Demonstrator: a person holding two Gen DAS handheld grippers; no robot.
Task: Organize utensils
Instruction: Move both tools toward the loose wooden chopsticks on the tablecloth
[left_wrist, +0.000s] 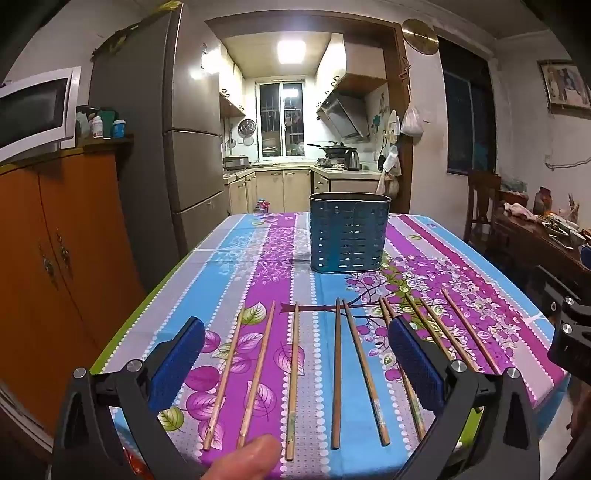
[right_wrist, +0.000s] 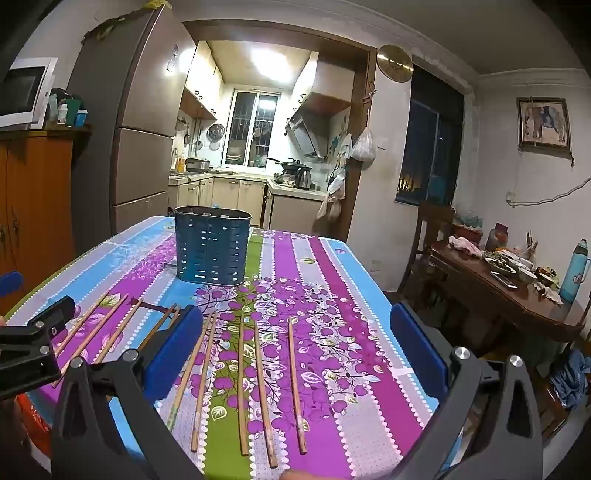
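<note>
The left tool (left_wrist: 295, 354) and right tool (right_wrist: 291, 347) are both spread wide, holding nothing, low in frame above the tabletop (left_wrist: 258, 258) with its floral striped cover. Chopsticks (left_wrist: 336, 373) lie side by side at lower centre. The blue slotted holder (left_wrist: 349, 234) stands upright beyond them. A kitchen doorway (left_wrist: 295, 110) fills the upper centre.

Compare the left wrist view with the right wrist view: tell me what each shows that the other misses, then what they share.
Only the left wrist view shows the right gripper at its right edge.

Only the right wrist view shows the blue thermos on the wooden side table, and the left gripper at its left edge.

Both show the blue slotted holder standing upright, with no chopstick showing above its rim, the chopsticks lying loose on the floral tablecloth, and open jaws holding nothing.
</note>
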